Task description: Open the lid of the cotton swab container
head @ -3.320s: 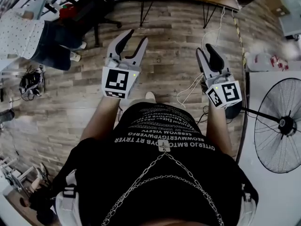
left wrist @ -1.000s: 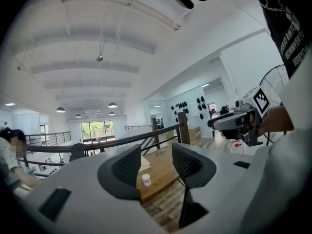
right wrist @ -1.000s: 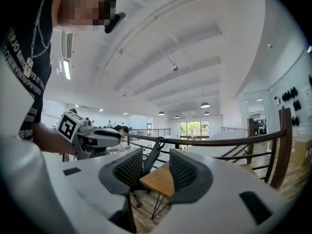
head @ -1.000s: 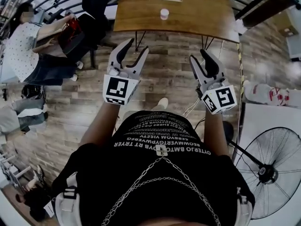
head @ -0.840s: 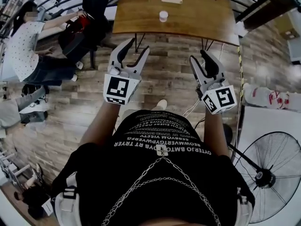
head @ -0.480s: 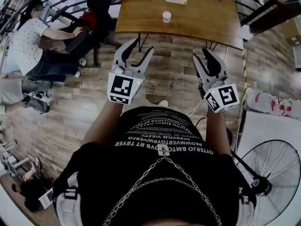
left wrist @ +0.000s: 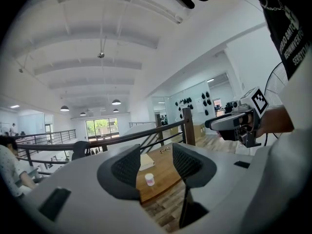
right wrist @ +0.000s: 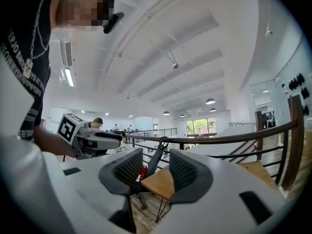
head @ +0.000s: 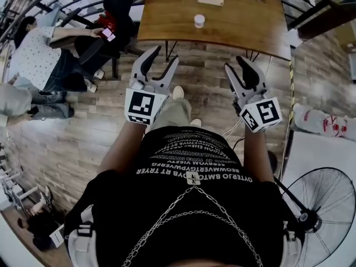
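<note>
L gripper (head: 161, 57) & R gripper (head: 236, 65): jaws spread, nothing btwn, both short of the table. Small white cylindrical cotton swab container (head: 199, 20) stands on brown wooden table (head: 245, 21), nr its near edge.

Only readable print was on the person's black shirt (head: 189, 204), 6 o'clock from centre in the head view. White rows: the largest looked like "OYTERJO BMTOYBS RT TRYER", the next "REOWMWERTGPWVERPG". The smaller rows toward 12 o'clock were too fine to read.
</note>
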The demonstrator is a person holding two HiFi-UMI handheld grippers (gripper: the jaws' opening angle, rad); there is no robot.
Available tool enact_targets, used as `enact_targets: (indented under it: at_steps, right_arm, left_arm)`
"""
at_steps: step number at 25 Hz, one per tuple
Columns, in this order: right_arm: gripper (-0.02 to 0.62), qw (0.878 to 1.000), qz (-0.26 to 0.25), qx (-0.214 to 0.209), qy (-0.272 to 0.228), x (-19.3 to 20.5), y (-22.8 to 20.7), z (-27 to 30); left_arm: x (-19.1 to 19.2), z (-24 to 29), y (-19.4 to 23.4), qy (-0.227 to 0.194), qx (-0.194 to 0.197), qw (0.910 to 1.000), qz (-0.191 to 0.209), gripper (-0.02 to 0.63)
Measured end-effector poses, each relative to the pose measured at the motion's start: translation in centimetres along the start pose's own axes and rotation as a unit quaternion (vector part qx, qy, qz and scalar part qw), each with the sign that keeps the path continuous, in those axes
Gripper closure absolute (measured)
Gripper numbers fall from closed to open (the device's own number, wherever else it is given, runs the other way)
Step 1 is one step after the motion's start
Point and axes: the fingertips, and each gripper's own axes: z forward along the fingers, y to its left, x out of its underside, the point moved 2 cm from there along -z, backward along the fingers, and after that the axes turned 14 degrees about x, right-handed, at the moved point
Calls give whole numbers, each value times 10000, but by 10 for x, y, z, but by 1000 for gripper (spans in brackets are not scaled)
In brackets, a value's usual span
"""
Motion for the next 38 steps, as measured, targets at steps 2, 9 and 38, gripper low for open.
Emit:
enact_targets:
  at_steps: [2,9,38]
  right_arm:
    - [436,10000,7,56,47,2,-5,6]
    - [436,9998,28,117,180,6,-21,40]
    - [436,9965,-110,826,8,-35,-46,198]
  left_arm:
    - [3,9,5,8,62,10000,-38,399]
    - [11,42,30,66,228,9997,-86,397]
    - [7,145,168,-161,1210,9925,78,393]
